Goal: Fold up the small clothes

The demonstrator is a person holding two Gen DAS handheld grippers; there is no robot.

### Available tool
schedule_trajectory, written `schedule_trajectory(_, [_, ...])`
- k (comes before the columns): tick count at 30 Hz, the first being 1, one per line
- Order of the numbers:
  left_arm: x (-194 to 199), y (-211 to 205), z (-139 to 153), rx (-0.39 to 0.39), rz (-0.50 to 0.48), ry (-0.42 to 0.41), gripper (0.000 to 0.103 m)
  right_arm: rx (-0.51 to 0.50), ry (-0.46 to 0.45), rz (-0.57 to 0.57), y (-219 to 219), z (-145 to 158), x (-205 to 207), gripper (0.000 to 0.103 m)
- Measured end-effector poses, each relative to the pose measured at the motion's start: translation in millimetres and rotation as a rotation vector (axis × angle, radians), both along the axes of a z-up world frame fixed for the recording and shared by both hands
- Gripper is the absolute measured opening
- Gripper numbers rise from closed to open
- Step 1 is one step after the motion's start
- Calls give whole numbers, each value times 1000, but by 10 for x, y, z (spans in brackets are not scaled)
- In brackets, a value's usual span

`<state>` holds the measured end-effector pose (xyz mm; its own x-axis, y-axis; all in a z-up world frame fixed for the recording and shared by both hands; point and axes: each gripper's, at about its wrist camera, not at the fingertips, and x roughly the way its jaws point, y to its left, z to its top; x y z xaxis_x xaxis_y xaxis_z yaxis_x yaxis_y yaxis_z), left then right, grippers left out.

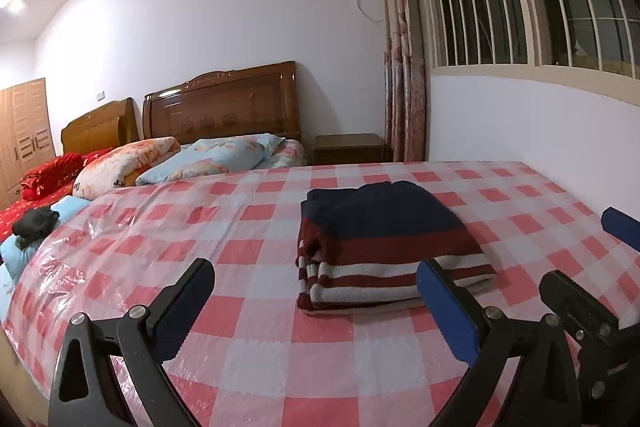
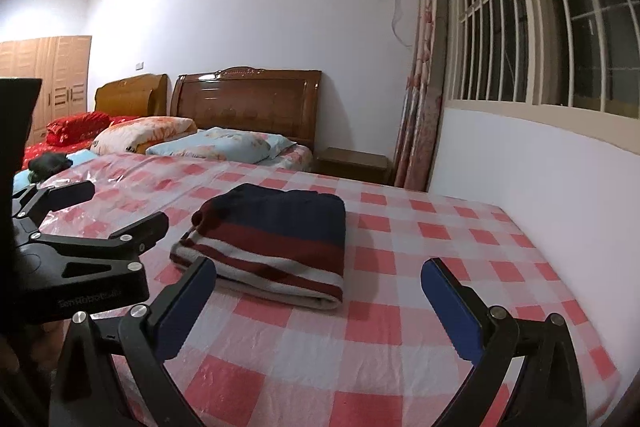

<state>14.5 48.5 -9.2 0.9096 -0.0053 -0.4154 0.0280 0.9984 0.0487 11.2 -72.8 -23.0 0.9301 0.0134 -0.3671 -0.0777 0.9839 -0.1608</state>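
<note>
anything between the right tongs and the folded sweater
Nothing: only bare checked tablecloth separates the open right tongs from the folded striped sweater, clearest in the right wrist view.

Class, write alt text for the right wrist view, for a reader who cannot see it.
A folded striped sweater, navy, maroon and white, lies on a pink-and-white checked cloth. The right gripper is open and empty in front of it, with the left gripper, also open, at the left edge. Behind are beds with wooden headboards.
</note>
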Motion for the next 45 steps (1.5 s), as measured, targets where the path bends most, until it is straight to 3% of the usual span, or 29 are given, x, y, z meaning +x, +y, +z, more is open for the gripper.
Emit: schedule_trajectory(45, [-2,34,-60,-21,-19,12,103,13,19,-12,52,-60,-11,103])
